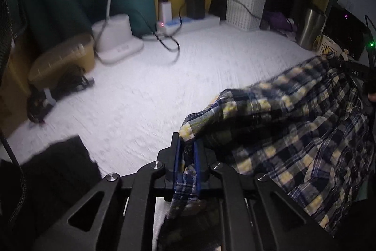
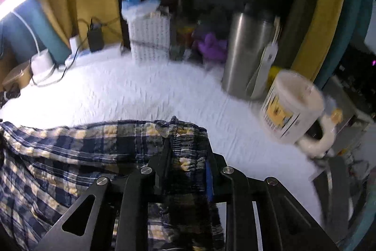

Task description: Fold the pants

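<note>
Blue, white and yellow plaid pants (image 1: 293, 114) lie bunched on the white textured cover (image 1: 152, 91) at the right. My left gripper (image 1: 188, 145) is shut on a thin edge of the plaid pants, which trails back between its blue pads. Far right in the left wrist view, the black right gripper (image 1: 352, 71) holds the pants' other end. In the right wrist view the plaid pants (image 2: 70, 152) stretch off to the left. There my right gripper (image 2: 188, 152) is shut on their gathered elastic waistband (image 2: 188, 140), which fills the space between the fingers.
At the back stand a white lamp base (image 1: 115, 39), a power strip with chargers (image 1: 188, 22) and loose cables, a white woven basket (image 2: 150, 37), a steel flask (image 2: 246, 51) and a mug (image 2: 291, 105). A tan box (image 1: 61, 60) and dark cloth (image 1: 58, 164) lie left.
</note>
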### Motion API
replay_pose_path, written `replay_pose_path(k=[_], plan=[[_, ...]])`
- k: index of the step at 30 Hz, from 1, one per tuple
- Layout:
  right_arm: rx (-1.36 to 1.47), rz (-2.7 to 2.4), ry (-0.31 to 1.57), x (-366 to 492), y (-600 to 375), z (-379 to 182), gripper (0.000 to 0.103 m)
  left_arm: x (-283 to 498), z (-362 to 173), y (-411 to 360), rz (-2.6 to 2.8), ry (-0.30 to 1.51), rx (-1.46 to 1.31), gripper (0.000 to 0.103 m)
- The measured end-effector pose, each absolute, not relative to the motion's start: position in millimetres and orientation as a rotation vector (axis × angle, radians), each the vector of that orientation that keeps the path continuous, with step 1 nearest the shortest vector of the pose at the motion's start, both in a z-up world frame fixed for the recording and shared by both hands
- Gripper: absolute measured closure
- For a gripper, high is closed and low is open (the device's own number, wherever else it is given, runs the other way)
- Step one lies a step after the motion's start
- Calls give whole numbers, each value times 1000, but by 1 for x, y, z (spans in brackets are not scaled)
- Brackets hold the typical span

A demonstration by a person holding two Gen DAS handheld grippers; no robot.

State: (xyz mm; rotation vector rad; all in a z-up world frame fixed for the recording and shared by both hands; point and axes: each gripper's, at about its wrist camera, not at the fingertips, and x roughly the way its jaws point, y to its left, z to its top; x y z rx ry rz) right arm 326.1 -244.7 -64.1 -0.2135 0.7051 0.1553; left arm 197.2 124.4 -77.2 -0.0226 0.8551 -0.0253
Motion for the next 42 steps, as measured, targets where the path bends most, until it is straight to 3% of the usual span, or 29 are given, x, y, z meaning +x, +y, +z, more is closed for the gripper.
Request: replay_pose_path(k=[7, 8, 10, 12, 20, 21, 22, 23, 26, 27, 29, 30, 31, 42], plan=[[-204, 125, 764, 334, -250, -78, 80, 200, -94, 126, -29, 914, -7, 88], [-209, 119, 773, 334, -250, -82, 80, 200, -101, 126, -21, 934, -3, 85], [-212, 106, 795, 334, -253, -91, 80, 196, -110, 130, 13, 957, 8, 68], [-212, 82, 802, 332, -257, -94, 80, 190, -110, 138, 51, 956, -3, 62], [-194, 72, 802, 322, -268, -92, 80, 180, -104, 178, 125, 966, -108, 62], [-189, 74, 801, 322, -269, -93, 80, 184, -102, 175, 98, 966, -110, 56], [-184, 75, 800, 323, -268, -93, 80, 187, -101, 173, 83, 965, -110, 41], [-179, 76, 798, 322, -268, -93, 80, 194, -102, 169, 67, 964, -110, 35], [-166, 83, 787, 320, -269, -91, 80, 209, -111, 159, 14, 972, -91, 34], [-163, 84, 783, 319, -269, -90, 80, 214, -117, 154, -15, 968, -75, 35], [-154, 91, 774, 317, -269, -88, 80, 217, -118, 147, -24, 942, -31, 52], [-154, 95, 767, 316, -269, -86, 80, 219, -116, 145, -55, 940, -35, 81], [-157, 97, 760, 315, -268, -84, 80, 221, -114, 144, -69, 948, -37, 95], [-166, 100, 648, 329, -245, -52, 80, 222, -59, 153, 43, 703, 41, 96]])
